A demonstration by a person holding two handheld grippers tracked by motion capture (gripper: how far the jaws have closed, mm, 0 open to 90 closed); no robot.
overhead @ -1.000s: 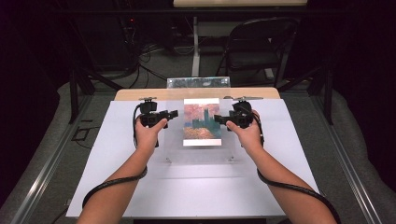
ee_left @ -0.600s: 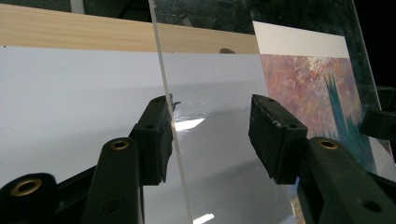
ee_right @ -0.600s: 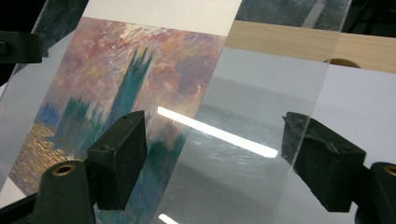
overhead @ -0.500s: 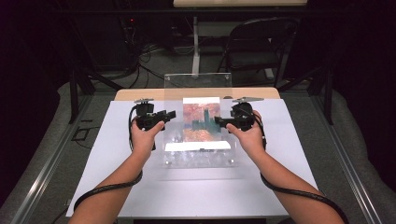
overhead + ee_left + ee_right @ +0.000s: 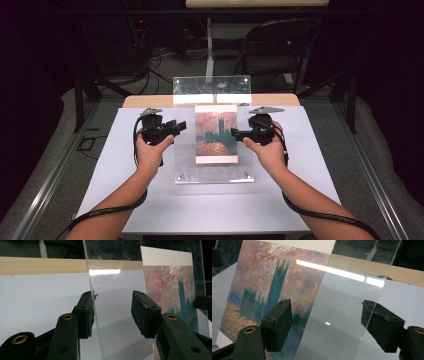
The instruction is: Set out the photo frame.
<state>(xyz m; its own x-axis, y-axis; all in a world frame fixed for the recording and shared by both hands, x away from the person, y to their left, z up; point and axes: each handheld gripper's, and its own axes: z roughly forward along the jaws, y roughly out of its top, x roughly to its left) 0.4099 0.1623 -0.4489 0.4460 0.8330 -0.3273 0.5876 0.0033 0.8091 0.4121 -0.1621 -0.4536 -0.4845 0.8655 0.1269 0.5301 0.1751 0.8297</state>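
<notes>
White board (image 5: pixel 125 200) covers the table, with a strip of pale wood (image 5: pixel 150 101) along its far edge and dark floor, cables and a folding chair (image 5: pixel 280 45) beyond. At the middle of the board a clear acrylic sheet (image 5: pixel 212 90) is tilted up on its near edge, its far edge raised above the wood strip, and a painted print (image 5: pixel 216 135) of a blue-green tower under a pink sky lies against it, white margins at top and bottom. The left gripper (image 5: pixel 176 128) sits at the sheet's left edge, held in the person's left hand (image 5: pixel 152 150); in the left gripper view its jaws have just been closing and stand about half apart, the sheet's edge between them, one pad (image 5: pixel 86 312) against or very near the edge, the other pad (image 5: pixel 145 312) clear of the surface. The right gripper (image 5: pixel 237 134) is at the sheet's right edge, across the print from the left one; in the right gripper view its jaws stand wide, one on each face of the sheet (image 5: pixel 342 315), neither pad visibly pressing it.
</notes>
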